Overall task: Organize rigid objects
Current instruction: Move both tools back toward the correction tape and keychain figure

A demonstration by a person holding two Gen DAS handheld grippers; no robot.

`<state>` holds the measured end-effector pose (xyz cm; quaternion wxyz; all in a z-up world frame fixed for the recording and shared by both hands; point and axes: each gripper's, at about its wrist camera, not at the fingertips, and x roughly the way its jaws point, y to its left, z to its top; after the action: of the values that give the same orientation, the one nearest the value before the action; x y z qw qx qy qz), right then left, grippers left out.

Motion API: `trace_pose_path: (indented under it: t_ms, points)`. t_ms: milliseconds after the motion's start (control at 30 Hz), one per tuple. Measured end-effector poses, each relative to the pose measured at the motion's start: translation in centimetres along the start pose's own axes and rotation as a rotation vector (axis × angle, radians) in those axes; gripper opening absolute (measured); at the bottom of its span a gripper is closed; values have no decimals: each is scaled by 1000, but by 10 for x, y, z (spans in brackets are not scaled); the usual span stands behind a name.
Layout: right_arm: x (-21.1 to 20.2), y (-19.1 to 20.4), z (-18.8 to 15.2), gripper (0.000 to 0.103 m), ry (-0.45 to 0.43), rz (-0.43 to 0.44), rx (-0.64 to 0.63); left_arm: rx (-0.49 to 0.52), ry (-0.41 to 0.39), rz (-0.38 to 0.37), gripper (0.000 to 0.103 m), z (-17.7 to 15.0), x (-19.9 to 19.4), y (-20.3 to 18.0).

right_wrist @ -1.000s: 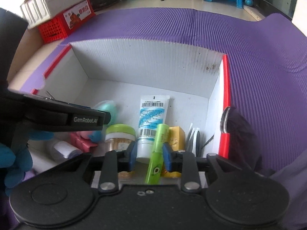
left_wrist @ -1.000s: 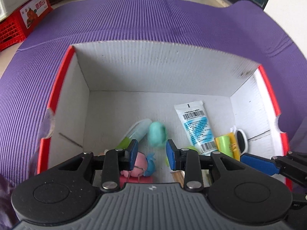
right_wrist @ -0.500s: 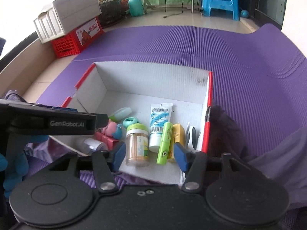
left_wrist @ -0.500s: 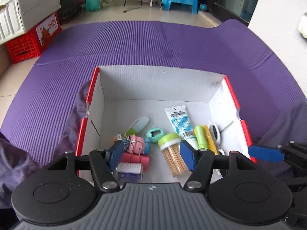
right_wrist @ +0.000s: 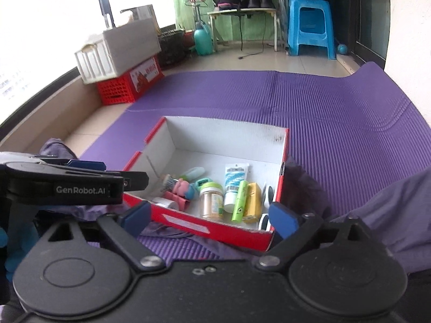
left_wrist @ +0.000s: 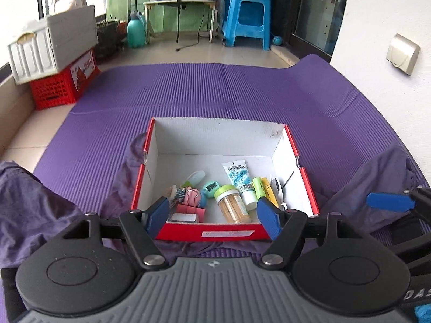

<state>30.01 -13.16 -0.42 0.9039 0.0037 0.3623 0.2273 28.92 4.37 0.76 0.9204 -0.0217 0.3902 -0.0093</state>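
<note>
Now both grippers are seen raised above the red box [left_wrist: 307,188], which rests on the purple mat [left_wrist: 215,94]. The left gripper [left_wrist: 214,216] and right gripper [right_wrist: 210,214] have just been opening; their jaws stand apart, nothing between them. The jar [left_wrist: 233,204], tube [left_wrist: 239,180] and green stick [right_wrist: 239,200] lie inside the box.

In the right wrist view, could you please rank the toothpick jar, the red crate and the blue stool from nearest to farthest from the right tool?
From the right tool, which is open with nothing between its pads:
1. Toothpick jar, in the red box's near end, just ahead.
2. Red crate, far left, beyond the purple mat.
3. Blue stool, at the back right of the room.
</note>
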Motion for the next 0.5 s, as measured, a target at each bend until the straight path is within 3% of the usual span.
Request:
trace_pose_path:
  t_ms: [133, 300, 367, 500]
  points:
    - [-19, 2, -6, 99, -25, 20, -21, 20, -19, 22, 80, -10, -17, -3]
    - [-36, 0, -17, 102, -42, 25, -13, 24, -30, 19, 84, -26, -34, -5]
    - [-39, 0, -22, 103, -49, 9, -19, 28, -26, 17, 94, -33, -39, -6]
    - [-41, -2, -32, 103, -43, -8, -12, 26, -14, 22, 99, -49, -44, -7]
